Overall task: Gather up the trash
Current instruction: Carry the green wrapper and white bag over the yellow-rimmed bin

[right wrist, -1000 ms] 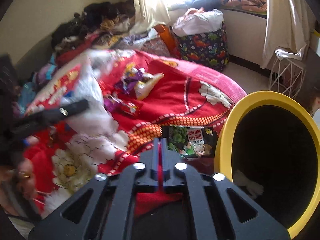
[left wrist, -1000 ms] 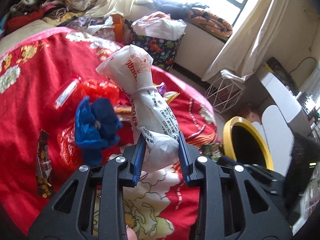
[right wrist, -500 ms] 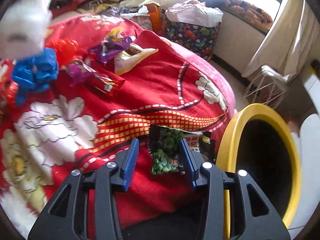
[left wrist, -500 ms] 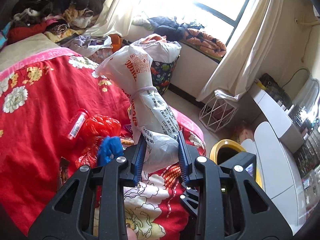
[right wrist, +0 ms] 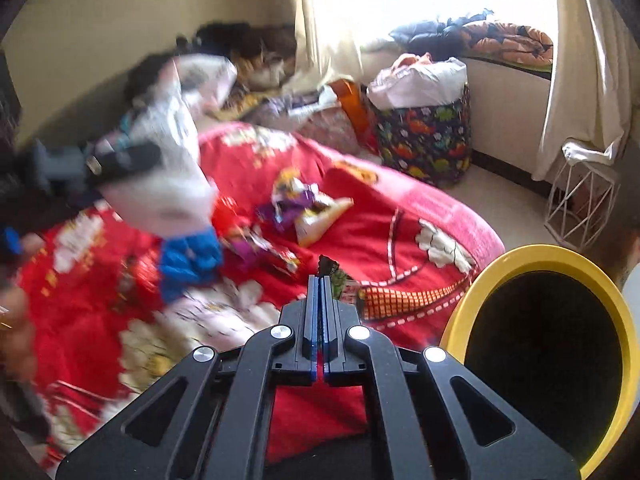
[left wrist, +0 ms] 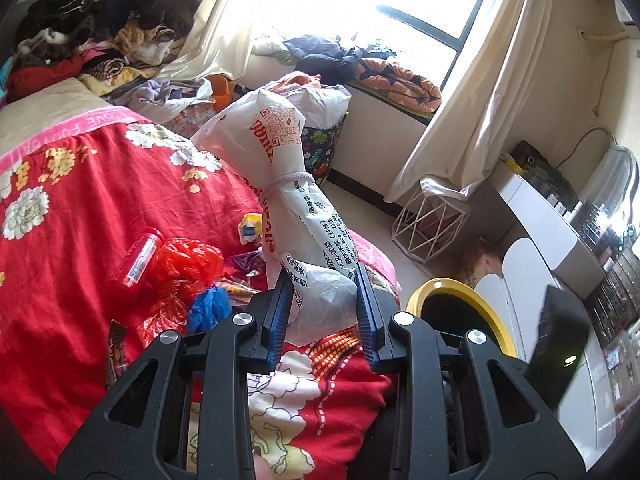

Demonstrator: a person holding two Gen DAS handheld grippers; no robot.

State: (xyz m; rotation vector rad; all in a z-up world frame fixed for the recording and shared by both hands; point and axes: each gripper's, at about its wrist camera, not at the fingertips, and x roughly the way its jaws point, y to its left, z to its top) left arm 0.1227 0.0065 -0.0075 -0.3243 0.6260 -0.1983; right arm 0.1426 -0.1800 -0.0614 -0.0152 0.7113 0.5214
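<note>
Closest in, the right gripper has its fingers pressed together; they have just closed and seem to pinch the top edge of a green snack packet lying on the red quilt at frame centre. A flat wrapper is best taken by an edge like this. Just right of it, at the lower right, gapes the yellow-rimmed bin, standing against the bed, so the carry should be short. In the left wrist view, the left gripper clamps the lower end of a tied white plastic bag, held upright and clear of the quilt, probably bound for that bin. Further back, at centre left, a red plastic bag, a blue bag and a small bottle are not yet collected.
</note>
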